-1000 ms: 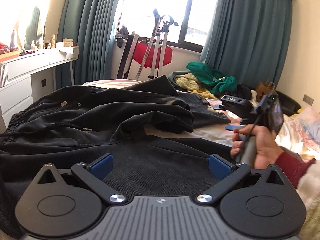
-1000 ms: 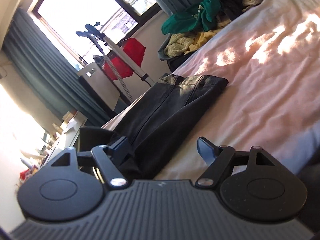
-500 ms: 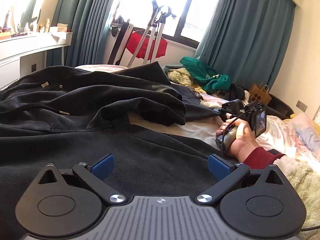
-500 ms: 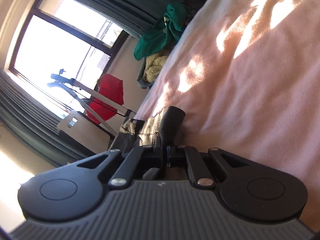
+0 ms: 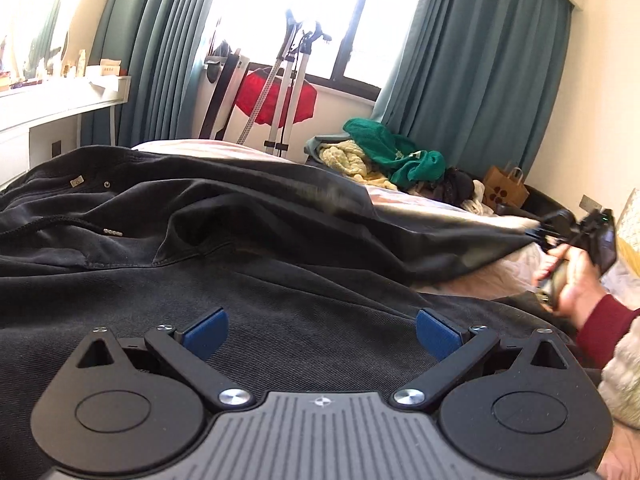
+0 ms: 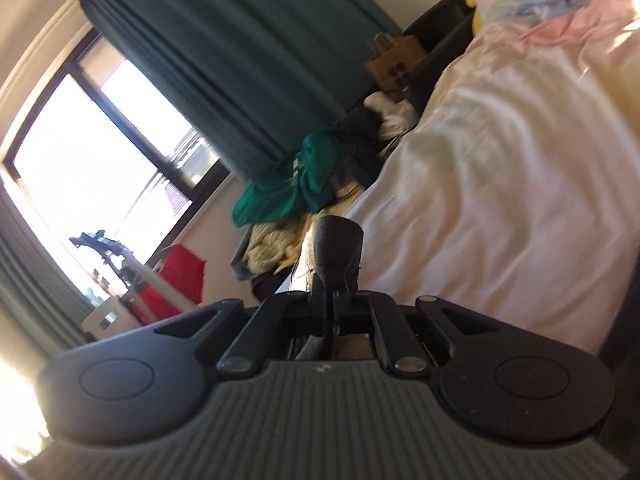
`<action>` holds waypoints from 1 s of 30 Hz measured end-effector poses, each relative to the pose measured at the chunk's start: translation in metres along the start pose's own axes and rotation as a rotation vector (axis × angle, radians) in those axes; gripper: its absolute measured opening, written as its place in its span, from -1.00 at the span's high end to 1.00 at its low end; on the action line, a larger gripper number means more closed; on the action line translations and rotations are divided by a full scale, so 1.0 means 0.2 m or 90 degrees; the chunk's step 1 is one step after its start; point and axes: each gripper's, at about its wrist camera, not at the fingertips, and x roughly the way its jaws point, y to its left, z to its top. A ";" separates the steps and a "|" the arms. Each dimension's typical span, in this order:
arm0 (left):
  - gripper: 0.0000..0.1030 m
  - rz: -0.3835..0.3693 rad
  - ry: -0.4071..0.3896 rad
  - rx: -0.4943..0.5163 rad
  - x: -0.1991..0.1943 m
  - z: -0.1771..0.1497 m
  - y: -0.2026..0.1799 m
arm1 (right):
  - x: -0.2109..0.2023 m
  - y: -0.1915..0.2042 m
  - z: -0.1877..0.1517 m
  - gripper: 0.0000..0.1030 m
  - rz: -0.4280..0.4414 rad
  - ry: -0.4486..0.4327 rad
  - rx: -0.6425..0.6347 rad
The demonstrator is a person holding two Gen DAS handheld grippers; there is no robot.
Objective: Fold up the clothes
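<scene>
while the right gripper pinches a fold of the black trousers between pressed-together fingers, the held leg stretches taut from the rumpled waist end at the left across to that gripper at the far right of the left wrist view, so its long axis runs left to right over the bed. the left gripper hovers with its blue pads spread wide, gripping nothing, low over the near, flatter panel of the same trousers, which lies directly beneath and ahead of it. judging by this, the right hand leads the fold and the left is nearer the anchoring cloth.
</scene>
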 end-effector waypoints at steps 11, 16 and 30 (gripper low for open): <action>-0.97 0.017 0.015 0.019 0.04 0.02 -0.05 | -0.03 -0.23 0.15 0.89 -0.068 0.012 -0.007; -0.97 0.020 0.025 0.042 0.04 0.02 -0.06 | -0.07 -0.35 0.12 0.89 -0.105 0.041 -0.011; -0.97 0.030 0.015 0.062 -0.05 0.07 -0.05 | -0.55 -0.06 0.03 -0.43 -0.050 0.041 -0.124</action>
